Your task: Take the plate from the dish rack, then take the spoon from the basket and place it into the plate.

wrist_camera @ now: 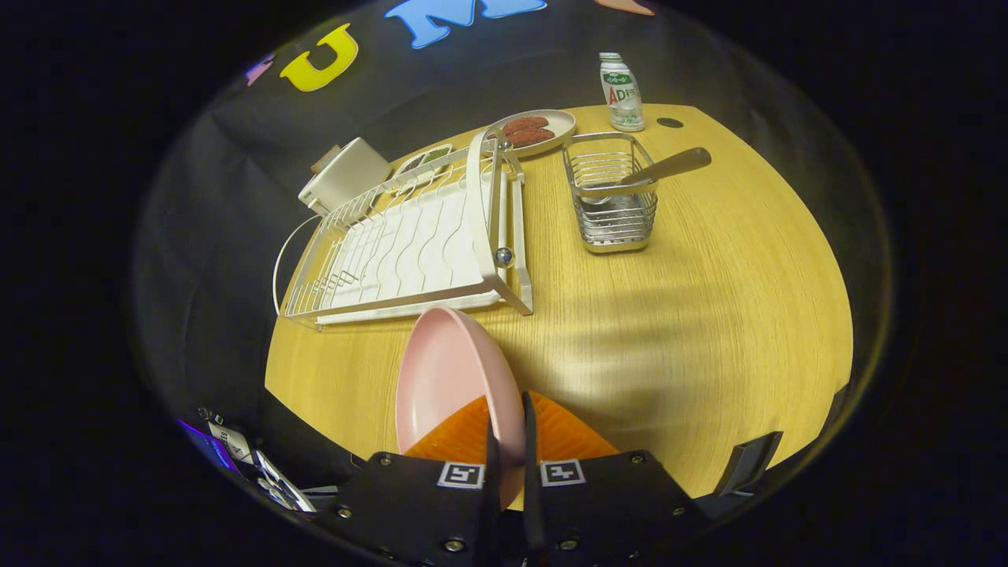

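We see the fingers (pixel 508 429) clenched on one smooth pink plate (pixel 449 378), held on edge above the wood-grain counter (pixel 709 315), just ahead of one white wire rack (pixel 409 244). One spoon (pixel 661 168) leans in one steel wire basket (pixel 610 201) beyond.

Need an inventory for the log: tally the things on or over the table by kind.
Plates: 2, pink plate gripped on edge in the tongs, food plate
Racks: 1
Baskets: 1
Spoons: 1
Bottles: 1
Total: 6
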The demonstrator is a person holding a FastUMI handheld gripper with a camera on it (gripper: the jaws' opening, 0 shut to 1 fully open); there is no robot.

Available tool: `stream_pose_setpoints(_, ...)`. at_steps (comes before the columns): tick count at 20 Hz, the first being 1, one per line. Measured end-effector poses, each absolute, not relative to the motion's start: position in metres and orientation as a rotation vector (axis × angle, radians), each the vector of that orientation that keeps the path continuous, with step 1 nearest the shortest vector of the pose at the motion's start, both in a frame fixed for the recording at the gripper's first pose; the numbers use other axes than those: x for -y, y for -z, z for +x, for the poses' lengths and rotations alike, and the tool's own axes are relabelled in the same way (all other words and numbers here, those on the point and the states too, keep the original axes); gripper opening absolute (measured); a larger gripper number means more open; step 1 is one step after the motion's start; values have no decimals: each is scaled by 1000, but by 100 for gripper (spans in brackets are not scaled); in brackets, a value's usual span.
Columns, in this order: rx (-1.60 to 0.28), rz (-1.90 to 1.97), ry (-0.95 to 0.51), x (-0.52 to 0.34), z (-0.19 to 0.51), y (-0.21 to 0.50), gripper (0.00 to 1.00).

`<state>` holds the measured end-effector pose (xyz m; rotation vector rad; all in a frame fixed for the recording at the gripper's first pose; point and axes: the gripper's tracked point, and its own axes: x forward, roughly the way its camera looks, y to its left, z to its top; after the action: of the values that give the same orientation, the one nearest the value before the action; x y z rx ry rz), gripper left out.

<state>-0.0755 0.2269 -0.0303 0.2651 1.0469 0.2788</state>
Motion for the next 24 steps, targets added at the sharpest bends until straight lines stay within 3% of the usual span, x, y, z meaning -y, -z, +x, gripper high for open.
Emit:
stream_pose_setpoints(9,-1054,159,-244,-215,-81,49,16)
stream_pose_setpoints(24,-628,129,-122,-161,-43,-34,16)
